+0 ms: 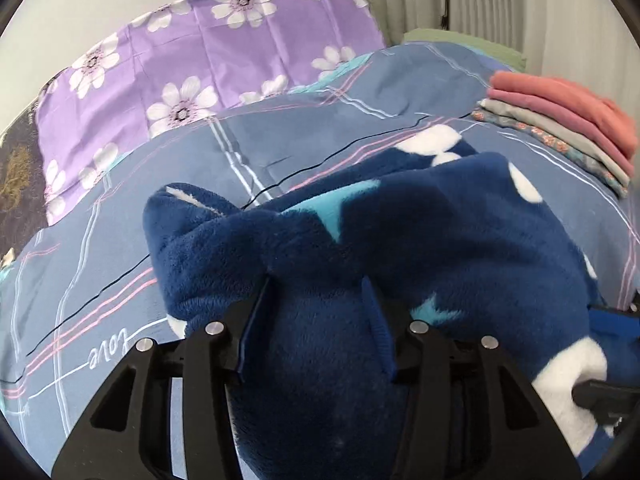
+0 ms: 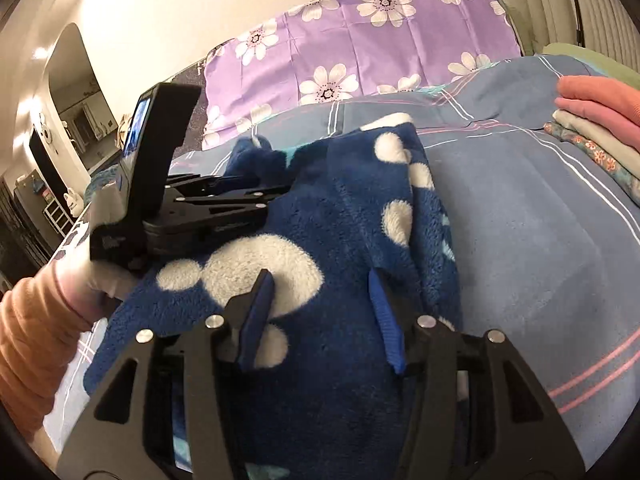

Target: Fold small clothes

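Observation:
A dark blue fleece garment [image 1: 420, 240] with white and light blue spots lies bunched on the blue plaid bed cover [image 1: 120, 260]. It also shows in the right wrist view [image 2: 340, 220]. My left gripper [image 1: 316, 292] is open, its blue-padded fingers pressed into the fleece, with fabric bulging between them. My right gripper [image 2: 322, 280] is open too, fingers resting on the fleece near a large white spot. The left gripper [image 2: 276, 192] shows from the side in the right wrist view, low on the garment's left part.
A stack of folded clothes [image 1: 568, 124], pink on top, lies at the right on the bed; it also shows in the right wrist view [image 2: 600, 120]. A purple flowered pillow [image 1: 208, 60] lies at the head. Curtains hang behind. A room opens at left [image 2: 60, 140].

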A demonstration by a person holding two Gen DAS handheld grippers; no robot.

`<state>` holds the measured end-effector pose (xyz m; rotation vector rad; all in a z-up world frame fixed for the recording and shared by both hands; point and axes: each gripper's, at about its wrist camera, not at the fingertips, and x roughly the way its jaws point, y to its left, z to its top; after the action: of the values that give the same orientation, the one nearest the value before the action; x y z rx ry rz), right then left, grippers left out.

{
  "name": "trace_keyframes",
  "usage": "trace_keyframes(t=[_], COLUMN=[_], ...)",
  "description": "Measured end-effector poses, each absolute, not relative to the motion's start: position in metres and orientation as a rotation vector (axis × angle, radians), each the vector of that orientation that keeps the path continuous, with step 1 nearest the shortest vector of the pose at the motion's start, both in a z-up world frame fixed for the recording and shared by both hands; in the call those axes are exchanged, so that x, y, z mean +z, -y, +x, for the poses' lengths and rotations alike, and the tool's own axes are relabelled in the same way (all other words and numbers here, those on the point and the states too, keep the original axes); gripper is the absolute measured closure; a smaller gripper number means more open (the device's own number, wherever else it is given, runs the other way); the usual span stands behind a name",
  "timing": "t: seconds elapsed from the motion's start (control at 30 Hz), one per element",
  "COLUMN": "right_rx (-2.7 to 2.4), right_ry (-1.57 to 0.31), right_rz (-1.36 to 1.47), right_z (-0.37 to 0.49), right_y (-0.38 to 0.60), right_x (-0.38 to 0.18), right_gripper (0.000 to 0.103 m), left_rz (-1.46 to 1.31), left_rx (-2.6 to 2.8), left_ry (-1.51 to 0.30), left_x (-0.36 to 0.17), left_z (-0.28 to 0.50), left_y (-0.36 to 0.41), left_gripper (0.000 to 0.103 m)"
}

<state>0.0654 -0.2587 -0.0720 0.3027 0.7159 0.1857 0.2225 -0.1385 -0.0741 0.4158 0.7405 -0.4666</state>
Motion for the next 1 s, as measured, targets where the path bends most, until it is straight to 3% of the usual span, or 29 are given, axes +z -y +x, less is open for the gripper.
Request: trace_keyframes(t=[0.17, 0.3, 0.4, 0.47, 0.5, 0.6, 0.83, 0.9, 1.0], right_rx=[0.195, 0.182, 0.173, 0.18, 0.192, 0.237, 0.279, 0.241, 0.137], right_ry=[-0.727, -0.653, -0.691, -0.734, -0.755, -0.812, -0.868, -0.845, -0.881], right_rz=[0.386, 0.452, 0.507, 0.62, 0.686, 0.861, 1.184, 1.245, 1.265], right_z=[0.055, 0.005, -0.026, -0.041, -0.047, -0.056, -0.037, -0.032, -0.02], right_y=[0.271, 0.295, 0.311, 0.32, 0.323, 0.322, 0.317, 0.319, 0.313], right_x=[-0.056, -0.034, -0.04, -0.054, -0.062, -0.085, -0.118, -0.119, -0.118], right_gripper=[0.05, 0.033, 0.026, 0.025, 0.025, 0.024, 0.019, 0.012, 0.01], left_rz=[0.448, 0.318, 0.266, 0.29, 0.315, 0.435, 0.45, 0.454, 0.446], left_rx=[-0.447, -0.503, -0.596, -0.666, -0.689, -0.749, -0.705, -0.7, -0.694], left_ry=[-0.698, -0.675, -0.624, -0.604, -0.6, -0.628, -0.644, -0.65, -0.655], left_x=[-0.066, -0.04, -0.016, -0.01, -0.01, -0.028, -0.051, -0.051, -0.052], left_z=[0.212, 0.197, 0.164, 0.138, 0.128, 0.096, 0.081, 0.082, 0.086], left_y=[0.137, 0.11, 0.093, 0.094, 0.096, 0.108, 0.117, 0.119, 0.12], left_gripper=[0.056, 0.056, 0.055, 0.048, 0.043, 0.04, 0.039, 0.039, 0.038])
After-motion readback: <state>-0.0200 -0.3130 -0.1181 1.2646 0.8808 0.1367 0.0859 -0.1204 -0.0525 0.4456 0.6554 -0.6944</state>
